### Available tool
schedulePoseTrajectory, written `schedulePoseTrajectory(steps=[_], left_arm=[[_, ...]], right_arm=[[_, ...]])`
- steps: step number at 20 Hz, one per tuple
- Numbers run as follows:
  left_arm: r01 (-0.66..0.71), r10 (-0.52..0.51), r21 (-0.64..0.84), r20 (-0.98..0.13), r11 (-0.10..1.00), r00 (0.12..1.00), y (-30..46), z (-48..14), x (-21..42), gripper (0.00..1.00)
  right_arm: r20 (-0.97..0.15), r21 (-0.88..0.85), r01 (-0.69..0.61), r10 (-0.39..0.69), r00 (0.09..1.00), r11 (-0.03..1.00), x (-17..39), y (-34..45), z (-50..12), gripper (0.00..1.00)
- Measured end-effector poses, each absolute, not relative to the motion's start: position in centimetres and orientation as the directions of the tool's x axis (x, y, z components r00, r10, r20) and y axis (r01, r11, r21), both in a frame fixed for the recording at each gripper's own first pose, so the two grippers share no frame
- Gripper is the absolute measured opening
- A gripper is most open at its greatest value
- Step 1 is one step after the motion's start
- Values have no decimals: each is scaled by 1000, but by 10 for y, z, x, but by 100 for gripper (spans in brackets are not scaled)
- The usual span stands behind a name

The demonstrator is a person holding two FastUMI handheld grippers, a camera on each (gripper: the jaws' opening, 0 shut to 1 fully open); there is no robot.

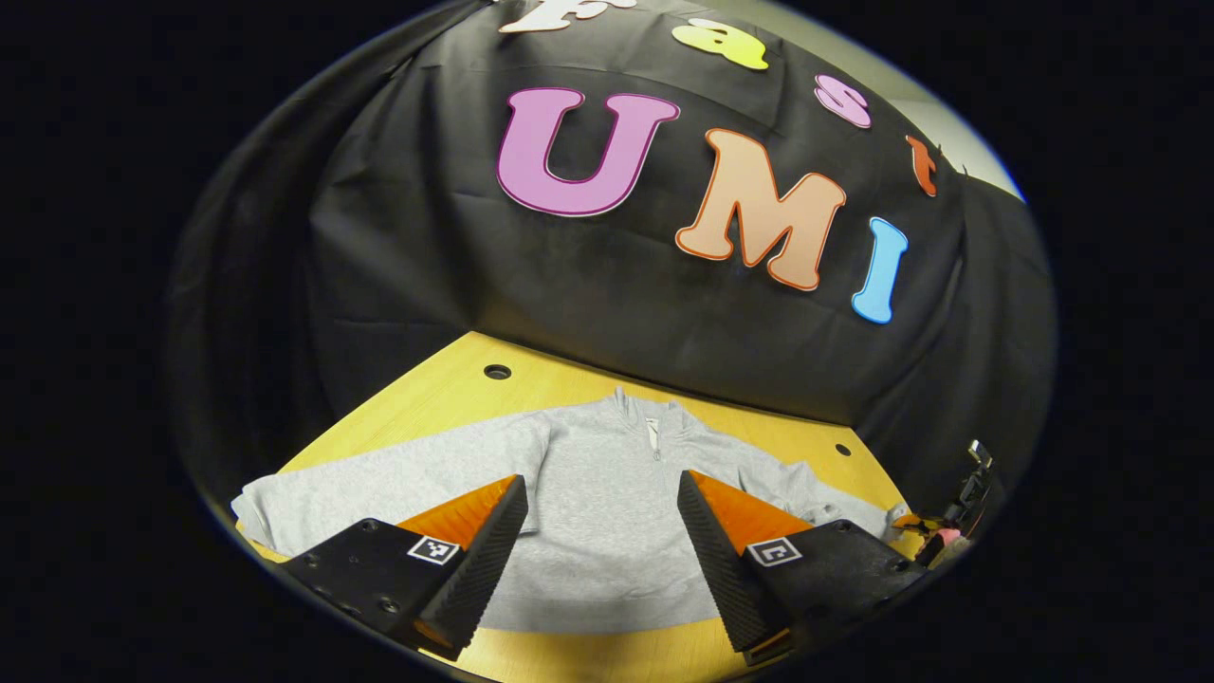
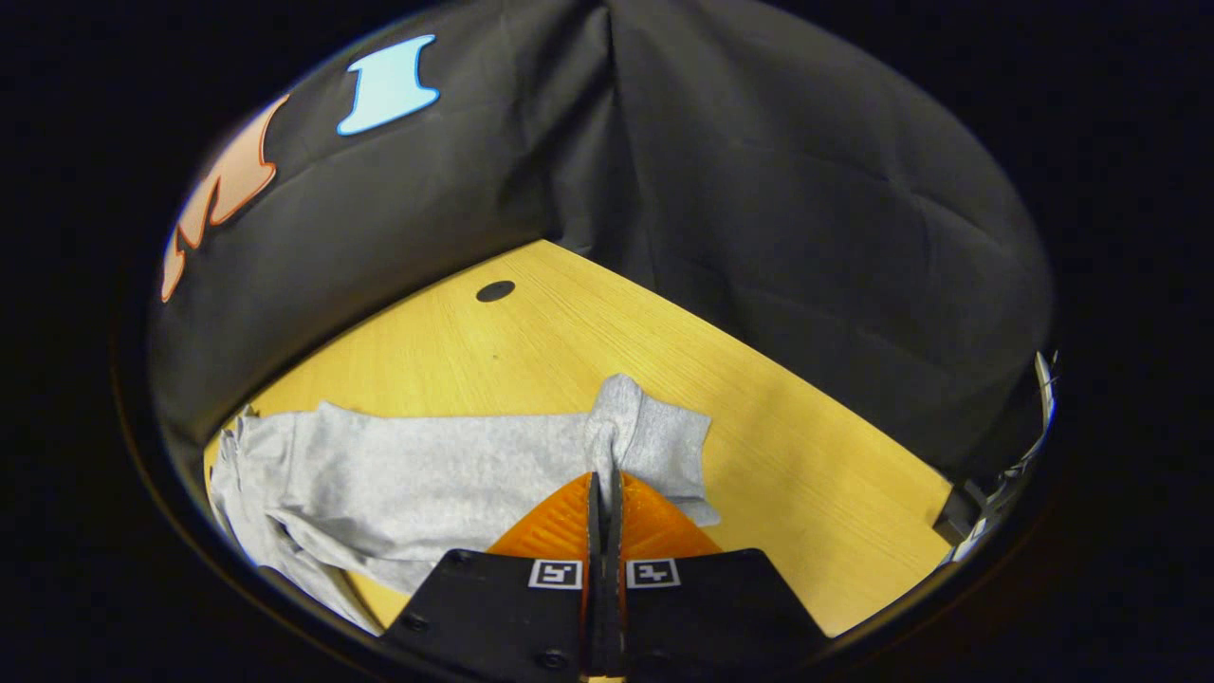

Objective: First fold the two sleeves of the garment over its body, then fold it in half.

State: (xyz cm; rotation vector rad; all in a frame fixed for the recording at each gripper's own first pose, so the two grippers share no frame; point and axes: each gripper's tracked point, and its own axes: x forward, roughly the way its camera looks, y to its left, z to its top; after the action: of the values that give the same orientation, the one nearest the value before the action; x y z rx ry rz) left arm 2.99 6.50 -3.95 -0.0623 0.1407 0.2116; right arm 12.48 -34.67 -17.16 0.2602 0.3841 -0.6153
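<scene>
One grey garment (image 1: 607, 512), two sleeves, two hand-held grippers.

wooden table (image 2: 531, 341), black cloth wall (image 1: 588, 285)

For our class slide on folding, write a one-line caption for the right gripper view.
Right claw shut on the grey sleeve's cuff end, pinching it above the wooden table.

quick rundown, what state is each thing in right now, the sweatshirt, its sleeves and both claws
sweatshirt: flat on the table, front up, not folded
left sleeve: spread out sideways
right sleeve: pinched near the cuff, bunched there
left claw: open above the body, holding nothing
right claw: shut on the right sleeve
</scene>
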Motion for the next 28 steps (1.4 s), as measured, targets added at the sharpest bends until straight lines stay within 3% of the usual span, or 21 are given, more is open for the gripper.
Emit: schedulePoseTrajectory(steps=[6,14,28], left_arm=[[-209,200,-55,-140,976,970,71,-41,23,94],[-241,231,-68,-126,968,965,91,-40,4,93],[-338,325,-104,-119,936,938,138,-47,-45,94]], right_arm=[[-378,153,470,-388,841,869,145,-273,-144,3],[-314,224,213,-136,939,951,188,-128,-105,3],[-268,281,-162,239,933,946,233,113,-82,2]])
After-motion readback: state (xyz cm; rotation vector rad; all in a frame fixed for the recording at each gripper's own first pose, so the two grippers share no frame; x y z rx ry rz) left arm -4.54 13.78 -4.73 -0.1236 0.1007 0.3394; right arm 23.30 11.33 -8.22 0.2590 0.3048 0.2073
